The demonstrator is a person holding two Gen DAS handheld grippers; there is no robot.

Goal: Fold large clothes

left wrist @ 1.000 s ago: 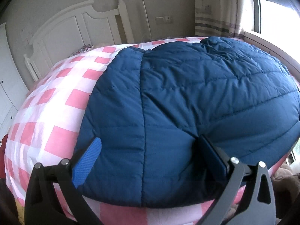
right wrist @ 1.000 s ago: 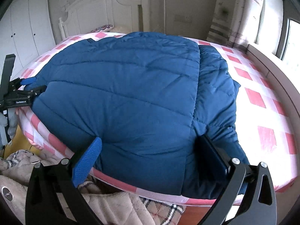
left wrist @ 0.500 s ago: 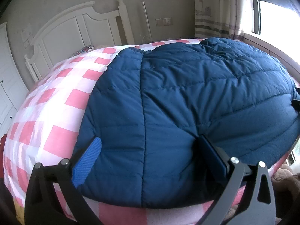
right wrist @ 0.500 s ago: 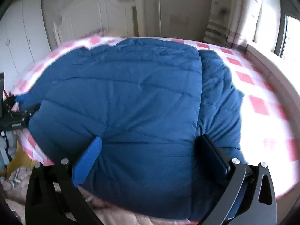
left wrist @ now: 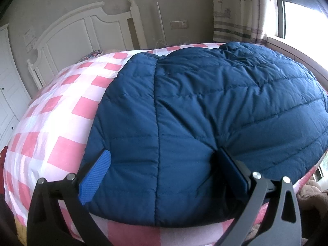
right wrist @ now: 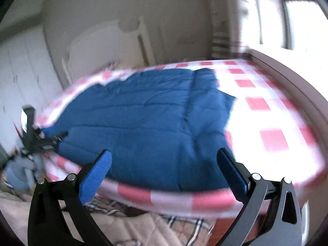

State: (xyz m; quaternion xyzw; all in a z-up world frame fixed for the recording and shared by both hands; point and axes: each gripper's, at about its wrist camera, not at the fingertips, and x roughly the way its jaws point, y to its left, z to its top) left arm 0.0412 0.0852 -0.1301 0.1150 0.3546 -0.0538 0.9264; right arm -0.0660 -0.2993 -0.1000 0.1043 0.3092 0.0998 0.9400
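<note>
Jacket (left wrist: 205, 112) lies on bed (left wrist: 51, 127); left hand-held gripper (left wrist: 164, 168) and right hand-held gripper (right wrist: 164, 168) spread wide, empty.

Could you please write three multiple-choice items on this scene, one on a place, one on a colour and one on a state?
1. Where does the blue padded jacket lie?
A. on the checked bed sheet
B. on the floor
C. over the headboard

2. What colour are the sheet's checks?
A. green and white
B. pink and white
C. black and yellow

3. How does the right gripper stand?
A. shut on the jacket
B. shut on the sheet
C. open, holding nothing

Answers: 1 A, the jacket is spread flat on the sheet. 2 B, pink squares alternate with white. 3 C, its fingers are spread wide apart at the bed's near edge, with nothing between them.
</note>
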